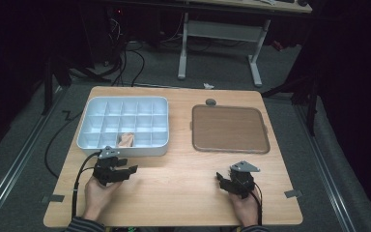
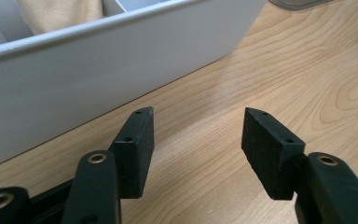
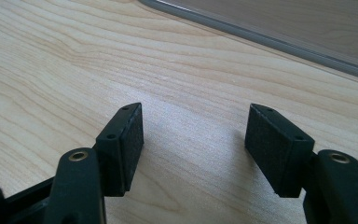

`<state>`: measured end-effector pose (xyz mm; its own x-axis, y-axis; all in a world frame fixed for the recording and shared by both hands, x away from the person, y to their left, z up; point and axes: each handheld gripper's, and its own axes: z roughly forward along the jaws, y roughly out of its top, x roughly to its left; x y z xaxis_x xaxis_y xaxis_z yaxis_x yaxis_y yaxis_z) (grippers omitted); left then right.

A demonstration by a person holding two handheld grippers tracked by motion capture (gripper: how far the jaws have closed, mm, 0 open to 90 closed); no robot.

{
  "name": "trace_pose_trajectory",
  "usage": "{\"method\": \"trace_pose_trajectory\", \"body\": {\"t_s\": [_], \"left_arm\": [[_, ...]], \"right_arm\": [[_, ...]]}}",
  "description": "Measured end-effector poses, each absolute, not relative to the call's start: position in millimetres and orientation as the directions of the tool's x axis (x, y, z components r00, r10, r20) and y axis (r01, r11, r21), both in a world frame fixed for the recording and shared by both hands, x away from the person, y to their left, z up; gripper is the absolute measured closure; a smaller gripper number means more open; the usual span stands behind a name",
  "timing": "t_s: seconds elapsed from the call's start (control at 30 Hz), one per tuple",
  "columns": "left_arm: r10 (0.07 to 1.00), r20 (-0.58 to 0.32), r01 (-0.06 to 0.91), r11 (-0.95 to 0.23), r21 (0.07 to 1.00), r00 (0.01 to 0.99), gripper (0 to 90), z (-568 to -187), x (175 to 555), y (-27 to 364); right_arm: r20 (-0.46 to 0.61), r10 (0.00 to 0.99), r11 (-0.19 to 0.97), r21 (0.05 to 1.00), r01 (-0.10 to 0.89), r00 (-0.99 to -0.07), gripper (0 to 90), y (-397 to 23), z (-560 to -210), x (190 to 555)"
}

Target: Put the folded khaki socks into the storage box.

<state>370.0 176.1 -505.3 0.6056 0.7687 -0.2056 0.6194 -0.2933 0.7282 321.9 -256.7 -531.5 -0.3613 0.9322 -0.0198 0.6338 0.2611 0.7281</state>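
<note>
A white compartment box (image 1: 123, 125) stands at the table's left half, with a tan object (image 1: 126, 140) in a compartment of its near row. A flat brown tray (image 1: 230, 129) lies to its right. My left gripper (image 1: 129, 170) rests low over the wood just in front of the box, open, with nothing between its jaws. In the left gripper view the gripper (image 2: 198, 135) faces the box's white wall (image 2: 98, 70), and the tan object (image 2: 60, 14) shows above the rim. My right gripper (image 1: 221, 178) sits near the front right, open and empty. Its own view shows the gripper (image 3: 196, 140) over bare wood, short of the tray's edge (image 3: 284, 28).
A small grey round thing (image 1: 210, 102) lies just beyond the tray. The wooden table (image 1: 183, 193) has bare wood between the two hands. Cables trail from both grippers toward the front edge. A desk frame (image 1: 220, 34) stands on the floor behind the table.
</note>
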Motion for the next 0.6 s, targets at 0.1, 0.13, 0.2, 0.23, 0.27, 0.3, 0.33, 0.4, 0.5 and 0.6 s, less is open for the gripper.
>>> {"method": "trace_pose_trajectory", "body": {"t_s": [0.1,0.13,0.2,0.23,0.27,0.3,0.33,0.4,0.5,0.6], "left_arm": [[0.771,-0.204,0.619,-0.291,0.73,0.603,44.9,-510.0,370.0,174.2],[0.772,-0.201,0.619,-0.293,0.729,0.603,44.9,-511.1,370.1,173.6],[0.773,-0.199,0.619,-0.294,0.728,0.602,44.9,-514.1,370.4,172.2],[0.773,-0.2,0.62,-0.294,0.727,0.602,44.9,-515.0,370.6,171.8],[0.775,-0.196,0.618,-0.295,0.728,0.601,44.9,-516.1,370.8,171.3],[0.777,-0.192,0.617,-0.295,0.729,0.599,44.9,-517.7,371.1,170.7],[0.778,-0.19,0.62,-0.3,0.725,0.599,44.9,-518.6,371.4,170.3],[0.781,-0.176,0.618,-0.312,0.721,0.599,44.9,-520.9,371.9,167.9],[0.78,-0.159,0.612,-0.328,0.72,0.605,44.9,-523.1,372.1,165.4],[0.782,-0.147,0.611,-0.339,0.715,0.606,44.8,-526.7,372.5,163.8]], "right_arm": [[-0.02,0.932,0.261,0.728,0.634,-0.361,37.1,-256.7,-531.5,321.9],[-0.02,0.932,0.261,0.728,0.634,-0.361,37.1,-256.7,-531.5,322.0],[-0.02,0.932,0.261,0.728,0.634,-0.361,37.1,-256.7,-531.5,321.9],[-0.02,0.932,0.261,0.728,0.634,-0.361,37.1,-256.7,-531.5,321.9],[-0.02,0.932,0.261,0.728,0.634,-0.361,37.1,-256.7,-531.5,322.0],[-0.02,0.932,0.261,0.728,0.634,-0.361,37.1,-256.7,-531.5,322.0],[-0.019,0.932,0.261,0.728,0.634,-0.361,37.1,-256.6,-531.5,321.9],[-0.02,0.932,0.261,0.728,0.634,-0.361,37.1,-256.7,-531.5,322.0],[-0.02,0.932,0.261,0.728,0.634,-0.361,37.1,-256.7,-531.5,322.0],[-0.02,0.932,0.261,0.728,0.634,-0.361,37.1,-256.7,-531.5,322.0]]}}
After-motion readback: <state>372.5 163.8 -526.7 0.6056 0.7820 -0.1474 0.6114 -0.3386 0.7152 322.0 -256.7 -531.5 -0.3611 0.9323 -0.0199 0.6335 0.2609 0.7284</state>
